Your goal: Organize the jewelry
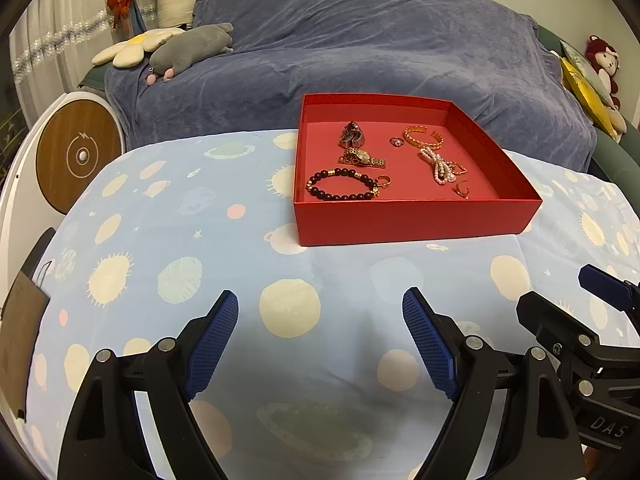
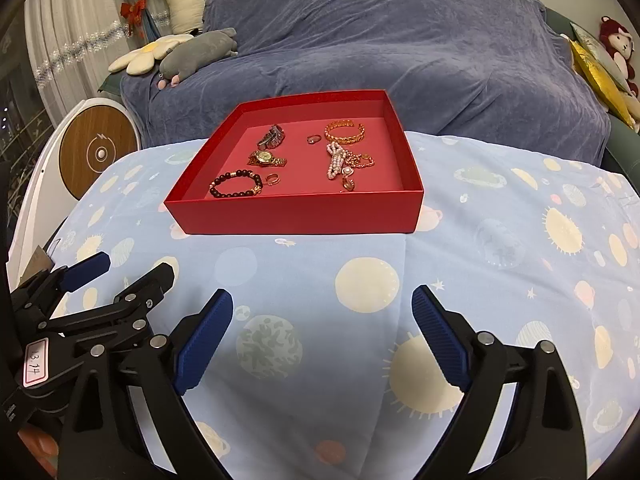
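A shallow red box (image 1: 416,218) (image 2: 296,214) sits on a light blue planet-print cloth. Inside lie a dark bead bracelet (image 1: 342,186) (image 2: 236,186), a gold watch (image 1: 362,157) (image 2: 267,158), a silver watch (image 1: 352,135) (image 2: 272,137), a gold cuff bangle (image 1: 423,138) (image 2: 345,131), a pink pearl strand (image 1: 438,168) (image 2: 336,160) and small rings (image 1: 397,142). My left gripper (image 1: 320,304) hovers over the cloth in front of the box, open and with nothing between its fingers. My right gripper (image 2: 322,302) stands beside it, likewise open and bare.
Behind the table a sofa under a blue-grey cover (image 1: 360,48) carries plush toys (image 1: 188,50). A round white and wood device (image 1: 80,156) stands at the left. Cushions and a red plush toy (image 1: 604,60) are at the right.
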`<act>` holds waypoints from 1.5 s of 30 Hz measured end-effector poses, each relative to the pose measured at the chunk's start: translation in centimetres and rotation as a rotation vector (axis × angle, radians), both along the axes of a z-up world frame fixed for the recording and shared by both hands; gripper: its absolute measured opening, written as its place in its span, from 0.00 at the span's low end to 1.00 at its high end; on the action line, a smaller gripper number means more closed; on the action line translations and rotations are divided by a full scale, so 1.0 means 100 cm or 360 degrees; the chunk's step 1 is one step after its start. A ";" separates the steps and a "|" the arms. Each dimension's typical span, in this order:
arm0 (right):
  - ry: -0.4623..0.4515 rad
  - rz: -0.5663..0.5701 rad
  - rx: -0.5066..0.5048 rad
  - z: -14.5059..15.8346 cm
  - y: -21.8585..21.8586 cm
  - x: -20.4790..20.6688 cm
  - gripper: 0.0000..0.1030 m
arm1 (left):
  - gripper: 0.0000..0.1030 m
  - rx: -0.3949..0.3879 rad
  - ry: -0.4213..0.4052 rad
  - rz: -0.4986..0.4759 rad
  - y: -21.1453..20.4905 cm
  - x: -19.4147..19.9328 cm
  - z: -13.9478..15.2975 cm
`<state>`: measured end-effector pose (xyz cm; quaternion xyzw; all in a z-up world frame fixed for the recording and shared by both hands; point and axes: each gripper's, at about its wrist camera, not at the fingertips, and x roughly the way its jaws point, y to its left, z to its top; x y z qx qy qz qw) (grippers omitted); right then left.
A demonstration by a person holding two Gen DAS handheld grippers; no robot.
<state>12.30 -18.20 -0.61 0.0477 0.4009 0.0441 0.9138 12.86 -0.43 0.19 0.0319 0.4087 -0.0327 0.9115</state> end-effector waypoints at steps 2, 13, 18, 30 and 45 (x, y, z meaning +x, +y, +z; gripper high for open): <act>-0.0001 0.0000 -0.0001 0.000 0.000 0.000 0.86 | 0.79 0.0002 -0.0003 0.0003 0.000 -0.001 0.000; -0.0011 -0.0008 -0.0014 0.001 0.000 -0.002 0.87 | 0.79 0.0025 -0.0016 0.0000 -0.002 -0.002 0.000; -0.0011 -0.0007 -0.0018 0.001 0.001 -0.002 0.87 | 0.79 0.0027 -0.0009 0.0004 -0.002 -0.002 0.000; -0.0010 -0.0009 -0.0020 0.000 0.000 -0.002 0.87 | 0.79 0.0036 -0.0009 0.0007 0.000 -0.003 -0.002; -0.0010 -0.0009 -0.0020 -0.001 0.000 -0.003 0.87 | 0.79 0.0034 -0.0004 0.0009 0.000 -0.003 -0.002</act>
